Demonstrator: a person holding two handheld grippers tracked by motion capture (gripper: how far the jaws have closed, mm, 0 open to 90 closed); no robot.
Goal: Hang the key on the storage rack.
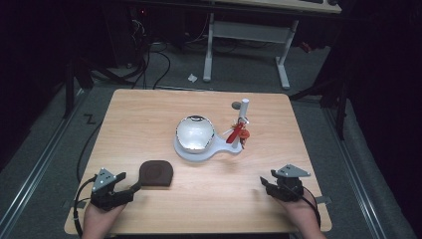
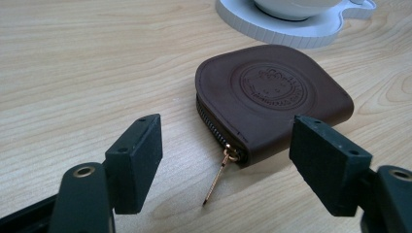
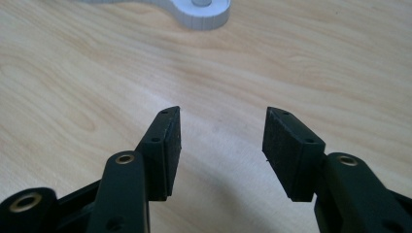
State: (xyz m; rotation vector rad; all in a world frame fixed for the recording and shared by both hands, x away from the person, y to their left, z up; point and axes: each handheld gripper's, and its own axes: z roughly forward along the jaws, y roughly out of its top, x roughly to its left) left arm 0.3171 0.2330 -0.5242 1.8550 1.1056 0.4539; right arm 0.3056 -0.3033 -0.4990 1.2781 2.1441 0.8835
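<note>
Pouch [image 2: 272, 99] far corner behind left claw [image 2: 228, 160] (open).

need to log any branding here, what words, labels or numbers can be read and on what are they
No text can be read.
Brown zip pouch: a round embossed seal with lettering on its top, too faint and small to read.
White stand, bowl and red tag: no legible marks.

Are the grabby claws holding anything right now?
No. The left gripper is open near the brown pouch without gripping it, and the right gripper is open over bare table.
</note>
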